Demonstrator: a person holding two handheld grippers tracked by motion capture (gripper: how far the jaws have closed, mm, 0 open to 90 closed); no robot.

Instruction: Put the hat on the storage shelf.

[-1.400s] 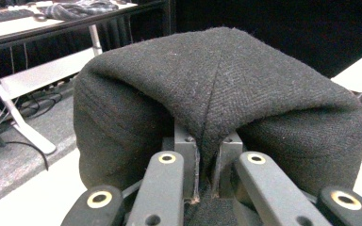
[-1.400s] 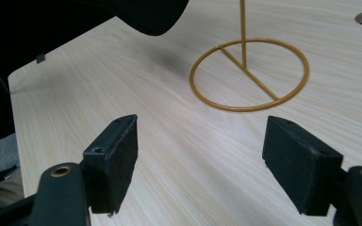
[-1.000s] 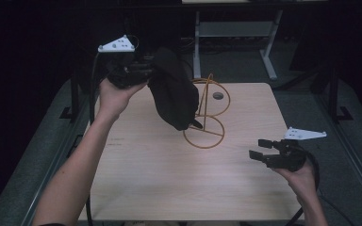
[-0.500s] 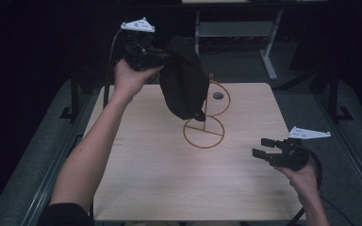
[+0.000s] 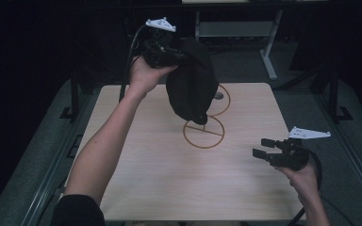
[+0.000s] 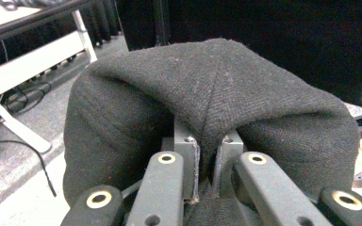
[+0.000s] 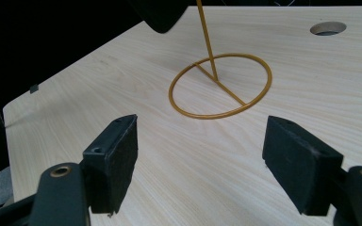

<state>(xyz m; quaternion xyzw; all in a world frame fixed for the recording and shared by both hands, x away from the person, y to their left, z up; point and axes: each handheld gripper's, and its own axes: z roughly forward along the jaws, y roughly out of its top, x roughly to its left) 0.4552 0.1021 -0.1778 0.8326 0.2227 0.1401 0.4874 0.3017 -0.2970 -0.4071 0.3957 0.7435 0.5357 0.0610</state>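
Note:
A black cloth cap (image 5: 192, 84) hangs in the air over the far middle of the wooden table (image 5: 160, 188), in front of a gold wire stand (image 5: 203, 133). My left gripper (image 5: 169, 54) is shut on the cap's fabric, which bunches between the jaws in the left gripper view, where the cap (image 6: 207, 108) covers most of the picture. The stand has a round ring base (image 7: 220, 85) and a thin upright rod (image 7: 206, 35); its upper part is hidden behind the cap. My right gripper (image 5: 262, 148) stays low at the table's right edge, open, with nothing between its pads (image 7: 113, 160).
A round cable hole (image 5: 218, 96) sits in the tabletop behind the stand. A white-framed table (image 5: 264, 37) stands on the floor beyond. Dark rails run along both sides of the table.
My left hand has carried the cap to the right and slightly up, from left of the stand to directly over it. The right gripper has stayed put.

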